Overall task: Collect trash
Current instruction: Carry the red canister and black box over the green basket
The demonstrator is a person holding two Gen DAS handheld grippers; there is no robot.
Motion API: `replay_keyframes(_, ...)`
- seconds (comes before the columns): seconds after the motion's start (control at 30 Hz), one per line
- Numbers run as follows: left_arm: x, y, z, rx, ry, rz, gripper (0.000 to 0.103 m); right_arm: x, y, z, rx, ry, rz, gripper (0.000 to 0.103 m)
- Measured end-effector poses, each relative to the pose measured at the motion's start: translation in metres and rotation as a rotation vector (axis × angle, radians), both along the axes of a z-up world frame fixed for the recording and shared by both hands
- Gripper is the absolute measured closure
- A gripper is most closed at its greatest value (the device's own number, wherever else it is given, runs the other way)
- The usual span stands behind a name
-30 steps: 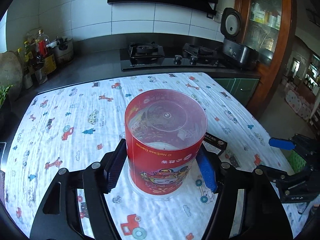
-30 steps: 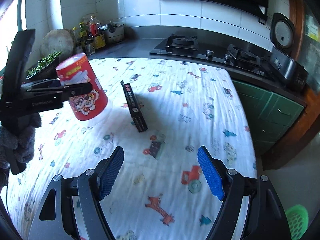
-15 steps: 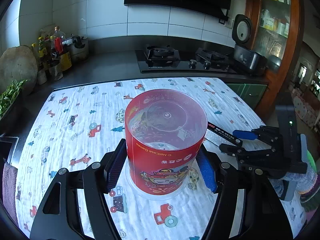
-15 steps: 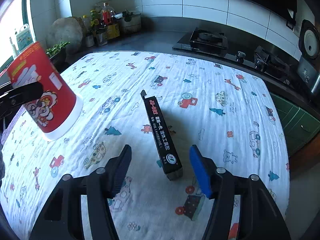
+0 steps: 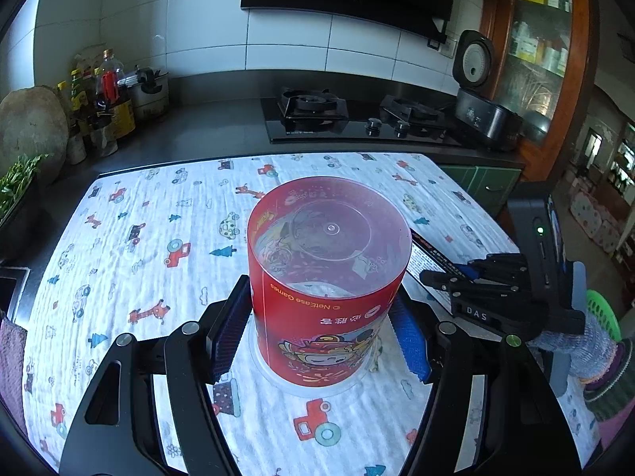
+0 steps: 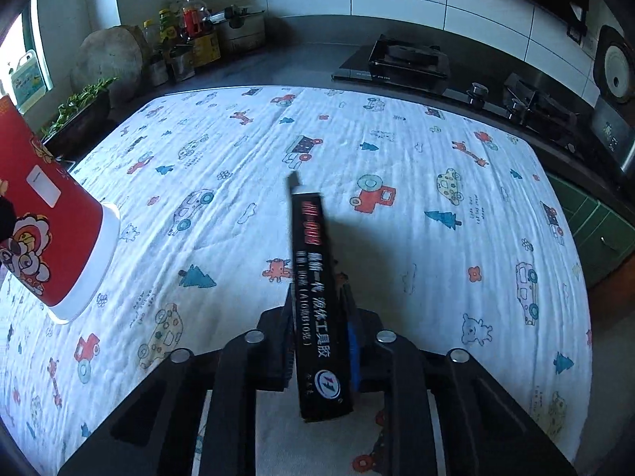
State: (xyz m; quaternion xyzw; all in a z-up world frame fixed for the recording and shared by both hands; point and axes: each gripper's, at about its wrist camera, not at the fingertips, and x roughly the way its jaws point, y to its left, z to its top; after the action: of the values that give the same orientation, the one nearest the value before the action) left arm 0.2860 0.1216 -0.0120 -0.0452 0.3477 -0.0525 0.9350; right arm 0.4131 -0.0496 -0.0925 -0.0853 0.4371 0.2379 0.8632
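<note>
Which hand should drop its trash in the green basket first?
Probably the right: the right gripper is shut on the black box, and the green basket sits beside it.

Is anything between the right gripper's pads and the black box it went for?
Nothing visible. The right gripper has just closed its jaws directly on the long black box, pads against both long sides. The red container is off to the side, gripped by the left gripper.
</note>
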Motion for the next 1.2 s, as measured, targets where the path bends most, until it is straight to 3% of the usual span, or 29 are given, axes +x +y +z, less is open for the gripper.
replay_keyframes(0.27,-0.022,-0.030,0.014,-0.020,-0.029,-0.058,0.037,-0.051,-0.042,0.026,0.050,-0.021,-0.051,0.085)
replay_keyframes(0.57,-0.054,-0.096,0.023,-0.040,-0.050,-0.179,0.037,-0.132,-0.118,0.049,0.048,-0.084,-0.154,0.085)
replay_keyframes(0.9,-0.083,-0.196,0.021,-0.067,-0.046,-0.367,0.037,-0.221,-0.240,0.057,0.036,-0.131,-0.366,0.085)
replay_keyframes(1.2,-0.099,-0.278,0.015,-0.077,-0.028,-0.501,0.037,-0.273,-0.352,0.047,-0.031,-0.124,-0.572,0.084)
